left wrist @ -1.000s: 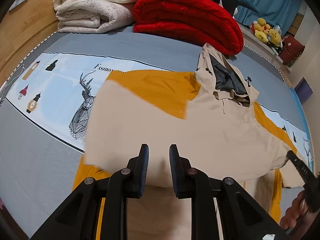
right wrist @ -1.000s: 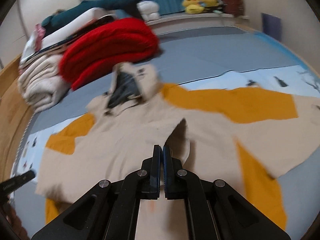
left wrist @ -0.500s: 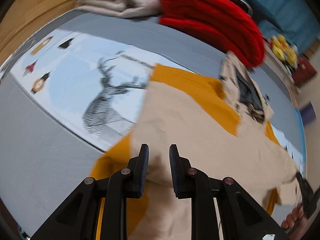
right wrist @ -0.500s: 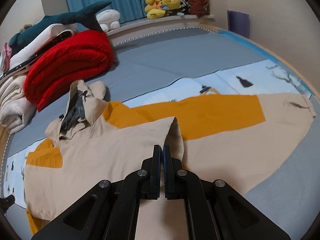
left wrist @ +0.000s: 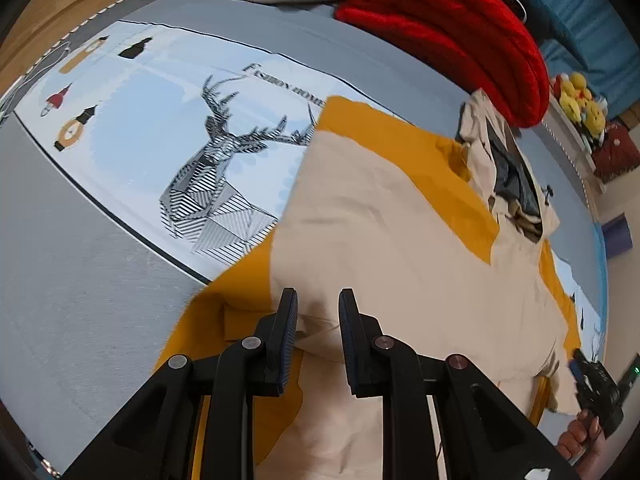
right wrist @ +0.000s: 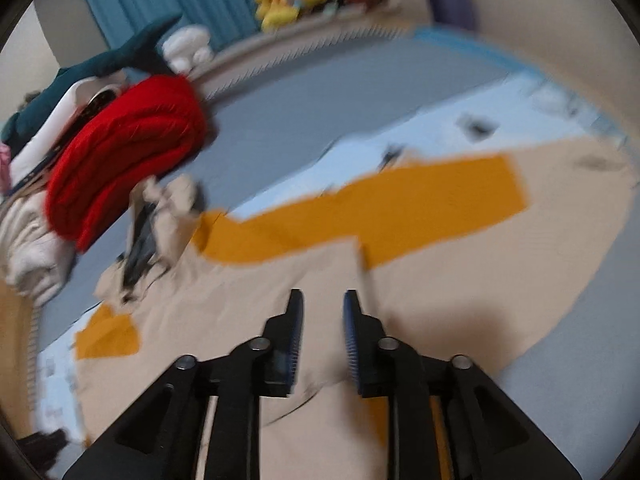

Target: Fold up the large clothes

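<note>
Beige-and-mustard hooded jacket (left wrist: pixel 400 240) spread flat on the bed (left wrist: pixel 100 280), hood toward the red blanket (left wrist: pixel 448 28). Left gripper (left wrist: pixel 318 320) stands slightly parted over a folded beige edge, pinching nothing visible. Right gripper (right wrist: pixel 323 320), jaws just opening, is spread with nothing between them. The cloth looks light, limp, crease-prone; hems and corners probably offer the best hold.

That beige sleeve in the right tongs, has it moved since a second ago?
Yes. The sleeve now lies flat across the jacket's body, lower against the red blanket; the right tongs have just opened.
</note>
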A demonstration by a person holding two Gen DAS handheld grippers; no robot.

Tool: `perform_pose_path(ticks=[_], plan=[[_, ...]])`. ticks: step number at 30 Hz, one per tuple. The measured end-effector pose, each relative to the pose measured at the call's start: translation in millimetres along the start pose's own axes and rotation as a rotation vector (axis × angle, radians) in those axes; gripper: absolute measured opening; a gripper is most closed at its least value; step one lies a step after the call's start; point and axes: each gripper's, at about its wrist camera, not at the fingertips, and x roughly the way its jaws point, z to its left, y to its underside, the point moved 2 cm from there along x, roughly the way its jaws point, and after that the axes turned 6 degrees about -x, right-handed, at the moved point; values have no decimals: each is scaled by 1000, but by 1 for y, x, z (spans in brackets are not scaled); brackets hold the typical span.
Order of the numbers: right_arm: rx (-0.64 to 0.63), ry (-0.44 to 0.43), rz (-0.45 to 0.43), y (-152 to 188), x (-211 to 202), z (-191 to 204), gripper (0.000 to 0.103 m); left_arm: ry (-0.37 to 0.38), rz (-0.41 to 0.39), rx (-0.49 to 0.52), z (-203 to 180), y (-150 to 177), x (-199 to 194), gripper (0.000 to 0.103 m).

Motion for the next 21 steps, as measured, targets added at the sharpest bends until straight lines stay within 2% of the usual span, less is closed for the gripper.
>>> perform_pose_path(ticks=[2, 4, 5, 8, 16, 21], plan=[[15, -34, 91, 9, 23, -4, 32, 0, 20, -7, 1, 2, 7, 19], [22, 0, 152, 17, 40, -10, 32, -16, 34, -24, 5, 5, 14, 19], [14, 49, 193, 23, 51, -15, 31, -25, 38, -27, 6, 5, 15, 19], [38, 48, 198, 23, 52, -21, 31, -32, 33, -17, 4, 6, 14, 19], [-40, 107, 43, -1, 0, -9, 32, -59, -38, 121, -25, 19, -5, 19], [-73, 143, -83, -18, -40, -25, 32, -62, -71, 218, -46, 35, -16, 19]])
